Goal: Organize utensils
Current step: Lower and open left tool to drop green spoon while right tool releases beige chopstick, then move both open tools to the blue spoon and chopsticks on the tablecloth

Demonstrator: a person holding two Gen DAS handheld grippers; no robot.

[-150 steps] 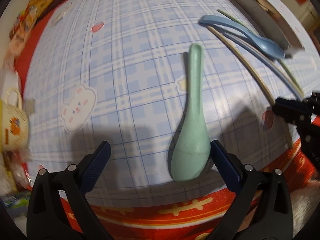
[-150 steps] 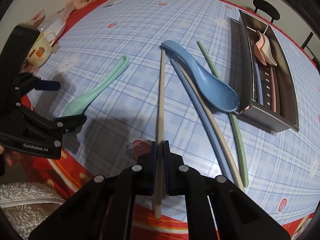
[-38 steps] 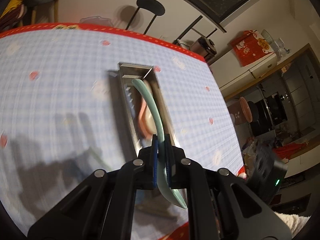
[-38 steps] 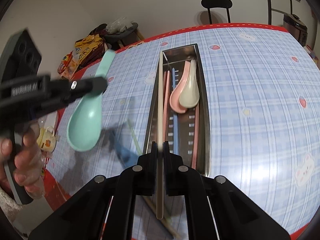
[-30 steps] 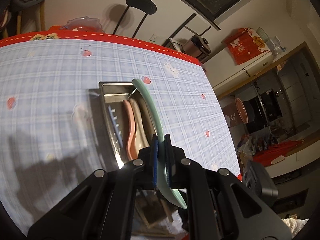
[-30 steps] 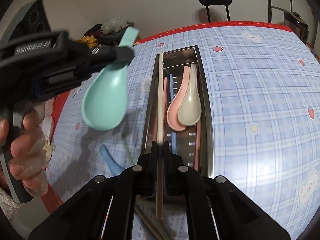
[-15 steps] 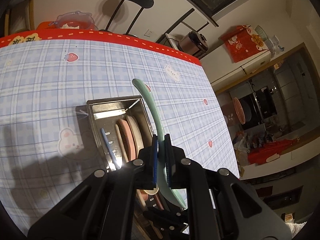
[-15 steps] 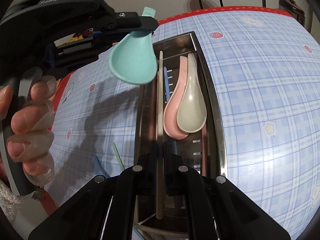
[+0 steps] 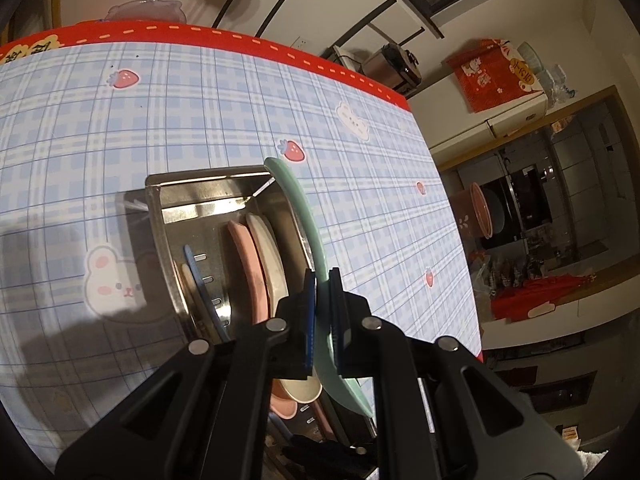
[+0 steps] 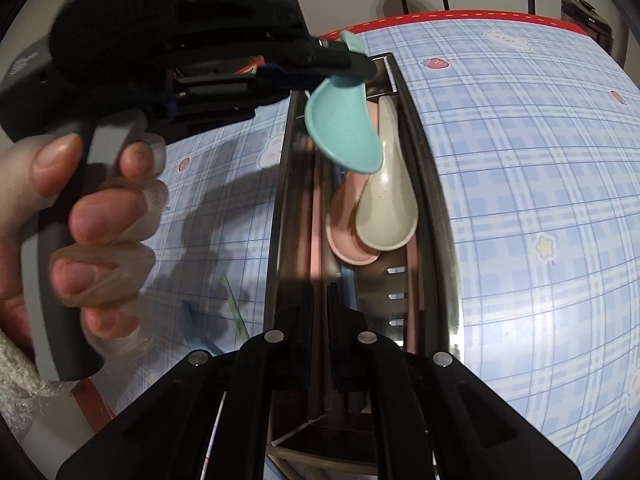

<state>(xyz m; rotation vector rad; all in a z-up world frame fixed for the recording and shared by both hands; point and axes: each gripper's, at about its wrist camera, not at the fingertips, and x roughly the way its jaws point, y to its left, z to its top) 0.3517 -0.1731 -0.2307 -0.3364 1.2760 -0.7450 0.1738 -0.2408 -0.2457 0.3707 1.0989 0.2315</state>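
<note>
Two claws meet over the steel tray [image 10: 436, 216] on the plaid-covered counter [image 9: 100, 140]. Left claw [image 9: 322, 280]: clenched on the handle of the mint-green spoon [image 9: 304, 216], which hangs above the tray's far end, bowl tilted over the spoons already inside; seen from the right wrist view, the green bowl [image 10: 344, 128] partly covers the handles of the two resting spoons. Person's left hand [image 10: 92, 232]: wrapped around the grip of that tool, to the left of the tray. Right claw [image 10: 320, 320]: low over the tray's near end, its dark tips slightly parted with nothing seen between them. Inside the tray: pink spoon [image 10: 344, 240] and cream spoon [image 10: 386, 208] nested together, with pink chopsticks [image 10: 316, 216] lying lengthwise along the left wall. Outside the tray, to its left on the counter: a green chopstick [image 10: 234, 308] and part of a blue spoon [image 10: 192, 320].
</note>
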